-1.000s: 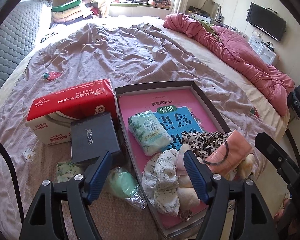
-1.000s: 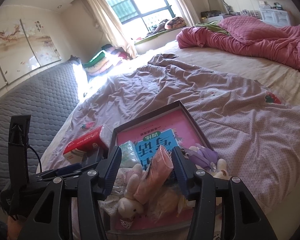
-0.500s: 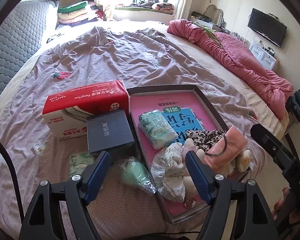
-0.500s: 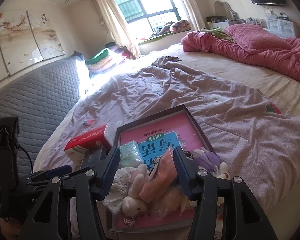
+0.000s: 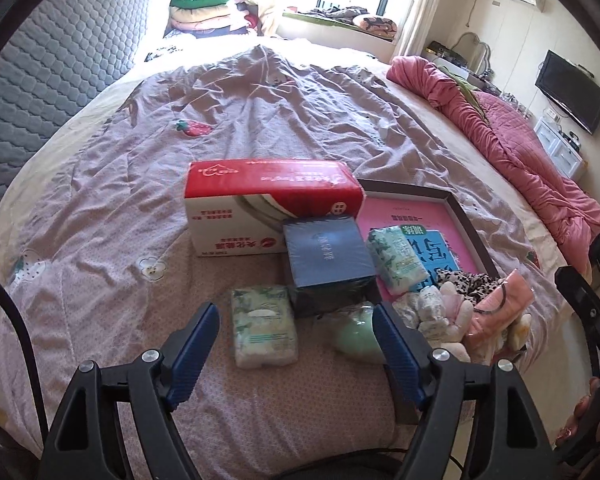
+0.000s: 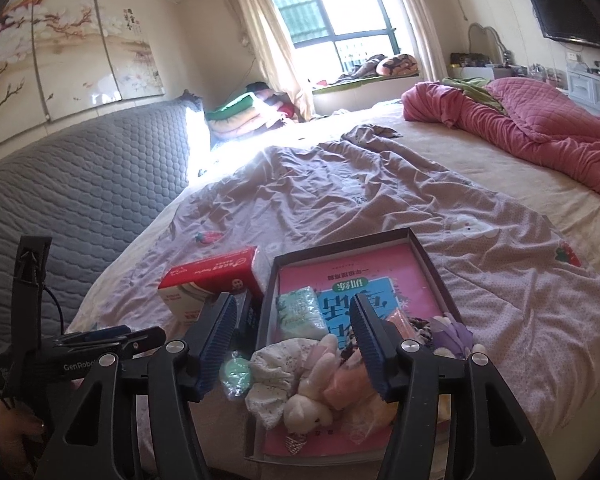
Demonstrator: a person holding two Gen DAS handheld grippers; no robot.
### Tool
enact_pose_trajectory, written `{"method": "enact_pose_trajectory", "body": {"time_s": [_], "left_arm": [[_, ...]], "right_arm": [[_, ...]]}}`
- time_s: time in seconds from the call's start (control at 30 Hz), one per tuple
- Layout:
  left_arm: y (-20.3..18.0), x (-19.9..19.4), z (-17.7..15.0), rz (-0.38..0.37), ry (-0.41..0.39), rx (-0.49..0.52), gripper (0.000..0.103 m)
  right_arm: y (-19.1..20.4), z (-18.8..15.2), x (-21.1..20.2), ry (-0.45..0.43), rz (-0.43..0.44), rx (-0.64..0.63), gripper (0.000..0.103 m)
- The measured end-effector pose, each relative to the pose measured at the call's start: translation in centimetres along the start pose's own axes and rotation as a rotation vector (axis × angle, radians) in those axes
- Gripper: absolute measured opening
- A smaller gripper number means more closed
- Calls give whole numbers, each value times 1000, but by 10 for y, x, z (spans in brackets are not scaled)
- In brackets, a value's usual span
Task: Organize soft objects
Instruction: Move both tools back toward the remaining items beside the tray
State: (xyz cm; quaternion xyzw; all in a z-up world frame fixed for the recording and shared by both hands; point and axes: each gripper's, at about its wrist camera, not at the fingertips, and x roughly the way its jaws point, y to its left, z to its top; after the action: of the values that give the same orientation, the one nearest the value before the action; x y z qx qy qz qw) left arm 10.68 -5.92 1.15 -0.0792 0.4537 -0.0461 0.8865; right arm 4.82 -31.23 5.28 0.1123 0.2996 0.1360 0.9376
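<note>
Now both tools gape empty: left tool [image 5: 296,334] lines up over the tissue pack [image 5: 264,326], likely bound for the tray [image 5: 474,236].

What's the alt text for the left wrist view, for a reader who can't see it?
The open left hand-held gripper hovers empty over a green tissue pack lying on the bed's purple quilt. Beyond sit a dark blue box and a red tissue box; right, a shallow box tray holds soft toys.
</note>
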Motion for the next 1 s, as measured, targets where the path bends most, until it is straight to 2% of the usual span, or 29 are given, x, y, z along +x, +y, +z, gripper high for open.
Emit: {"method": "enact_pose_trajectory", "body": {"time_s": [0.27,0.57,0.73,1.0], "left_arm": [[30,6,-11,30,30,-44,79],[39,21,-25,29,72,-53,79],[39,41,-29,19,119,-73,79],[37,82,-17,9,200,-86,79]], "right_arm": [[41,-7,9,40,37,-147,61],[71,-25,29,126,39,-283,61],[81,-37,43,171,29,-347,61],[91,-55,67,255,4,-450,61]]}}
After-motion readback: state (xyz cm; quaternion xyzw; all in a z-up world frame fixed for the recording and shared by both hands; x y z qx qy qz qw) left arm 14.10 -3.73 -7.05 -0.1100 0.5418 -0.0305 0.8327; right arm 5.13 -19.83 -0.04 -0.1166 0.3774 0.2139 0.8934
